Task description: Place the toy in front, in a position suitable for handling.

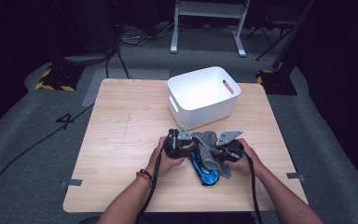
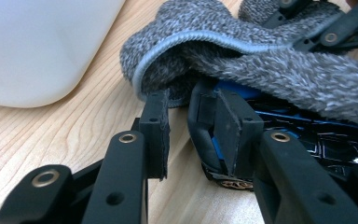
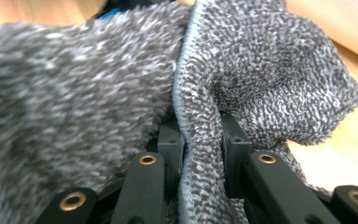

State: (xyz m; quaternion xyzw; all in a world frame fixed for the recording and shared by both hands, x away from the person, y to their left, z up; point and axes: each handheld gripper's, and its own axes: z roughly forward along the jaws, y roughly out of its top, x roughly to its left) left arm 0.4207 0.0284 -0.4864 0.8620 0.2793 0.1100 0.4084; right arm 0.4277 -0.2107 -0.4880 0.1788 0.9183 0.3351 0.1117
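Two grippers, right gripper (image 3: 200,154) jaws pinching fuzzy grey cloth (image 3: 261,79), left gripper (image 2: 191,135) jaws parted beside glossy blue toy (image 2: 307,140)

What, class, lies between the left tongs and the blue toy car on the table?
Nothing visible. The open left tongs already reach the car; one pad sits against its end. The grey cloth drapes over the car from above, pinched by the right tongs.

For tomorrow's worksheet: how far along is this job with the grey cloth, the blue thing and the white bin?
Done: nothing is in the white bin yet. In hand: the right gripper pinches the grey cloth draped over the blue object; the left gripper is open beside it. Left: seemingly everything else.
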